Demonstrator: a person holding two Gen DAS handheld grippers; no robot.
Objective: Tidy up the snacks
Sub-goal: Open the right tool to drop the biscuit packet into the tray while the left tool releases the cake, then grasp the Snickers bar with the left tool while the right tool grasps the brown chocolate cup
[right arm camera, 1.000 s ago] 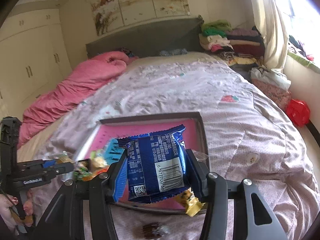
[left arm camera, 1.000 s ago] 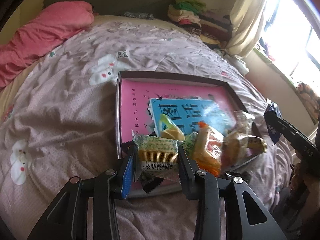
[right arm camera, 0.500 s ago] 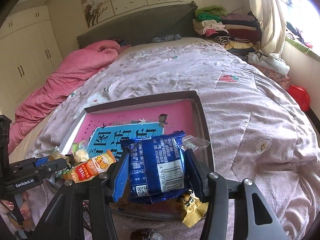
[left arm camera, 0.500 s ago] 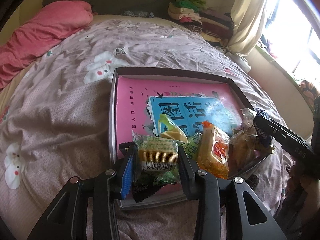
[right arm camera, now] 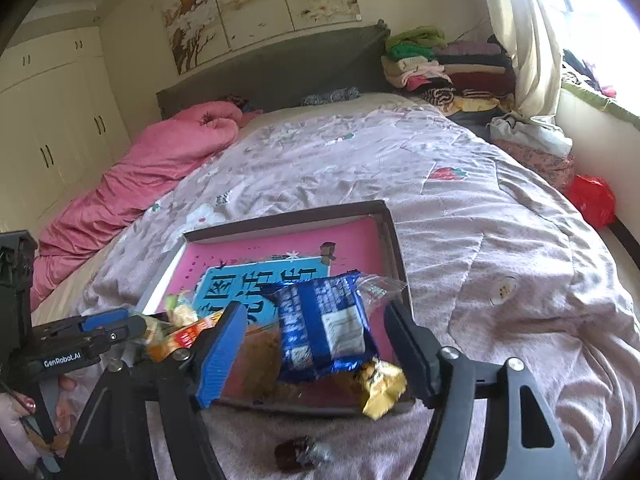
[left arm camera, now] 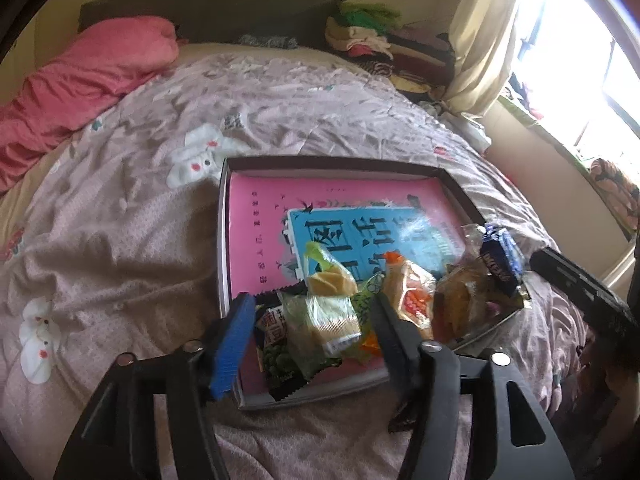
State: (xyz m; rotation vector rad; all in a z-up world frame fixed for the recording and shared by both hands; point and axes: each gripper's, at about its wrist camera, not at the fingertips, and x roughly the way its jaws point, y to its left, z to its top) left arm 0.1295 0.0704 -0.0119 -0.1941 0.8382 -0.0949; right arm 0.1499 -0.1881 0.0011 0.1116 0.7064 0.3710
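A bed with a mauve patterned quilt filled both views, a pink duvet bunched at its far left and folded clothes stacked at the far right by the curtain. On the near part of the quilt lay a shallow dark-rimmed box with a pink and blue printed floor, and the snacks were heaped in its near end.

The left gripper stood wide open over the near left corner of the box. Between its spread jaws, touched by neither, lay a pale green wafer packet on top of a dark green-and-black packet, with an orange packet just to the right. The right gripper was likewise wide open at the near right corner; the blue biscuit packet sat tilted between its jaws, clear of both, resting on the pile inside the box. A yellow-gold wrapper hung over the near rim just beside it.

Judging by the open jaws and the packets lying in the box, the step in hand was the release of two snacks into it. One small dark wrapped sweet lay on the quilt outside the box, near the right gripper. The next move probably called for drawing both grippers back without dragging the loose packets, then lowering the right one to pinch that small sweet off the soft quilt.
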